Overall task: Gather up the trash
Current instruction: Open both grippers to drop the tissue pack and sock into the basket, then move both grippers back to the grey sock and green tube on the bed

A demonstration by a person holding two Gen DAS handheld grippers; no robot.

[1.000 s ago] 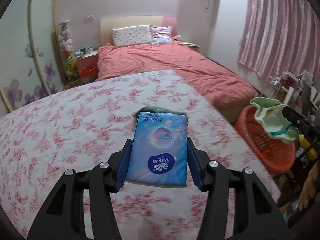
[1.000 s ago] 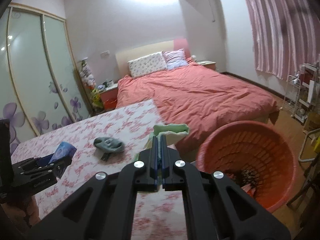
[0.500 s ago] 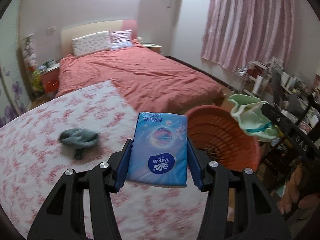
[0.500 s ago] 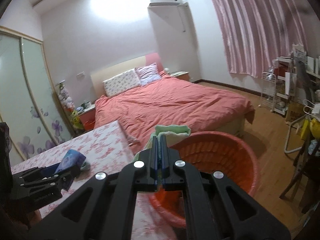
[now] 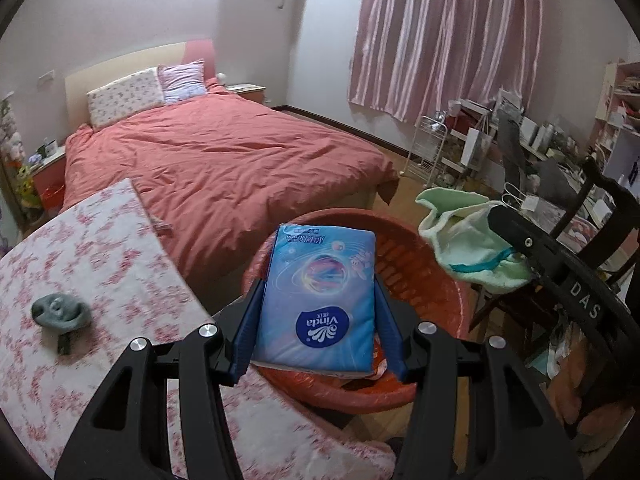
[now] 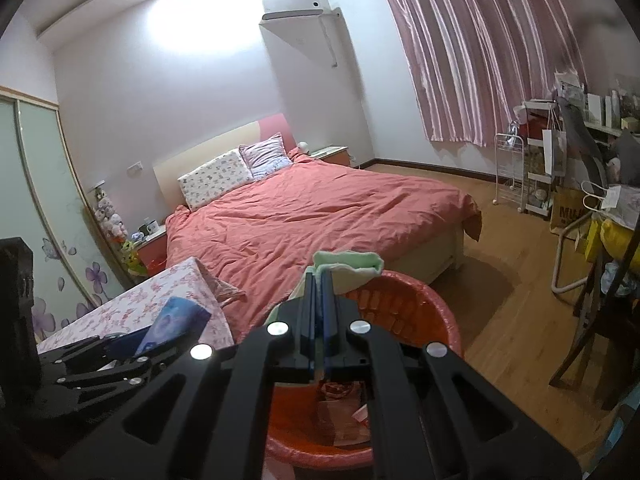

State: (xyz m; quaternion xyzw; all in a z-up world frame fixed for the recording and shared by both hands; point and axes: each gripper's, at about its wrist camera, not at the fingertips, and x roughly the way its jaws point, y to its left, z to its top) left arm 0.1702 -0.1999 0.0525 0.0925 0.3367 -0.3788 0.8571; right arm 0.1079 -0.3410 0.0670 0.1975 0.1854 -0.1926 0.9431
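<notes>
Bed (image 5: 224, 160) with salmon quilt, well beyond both grippers. Table (image 5: 100, 264) under a floral cloth, left of the left gripper. Red basket (image 5: 436, 280), directly below both grippers, paper scraps at its bottom. Left gripper (image 5: 316, 304), clamped on a blue Vinda tissue pack (image 5: 320, 300) above the basket. Right gripper (image 6: 316, 292), closed on a pale green cloth (image 6: 352, 268) over the basket's rim. Grey crumpled item (image 5: 60, 312) on the table, left of the left gripper.

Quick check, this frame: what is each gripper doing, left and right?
Left gripper: shut on the blue tissue pack, over the red basket.
Right gripper: shut on the green cloth.
</notes>
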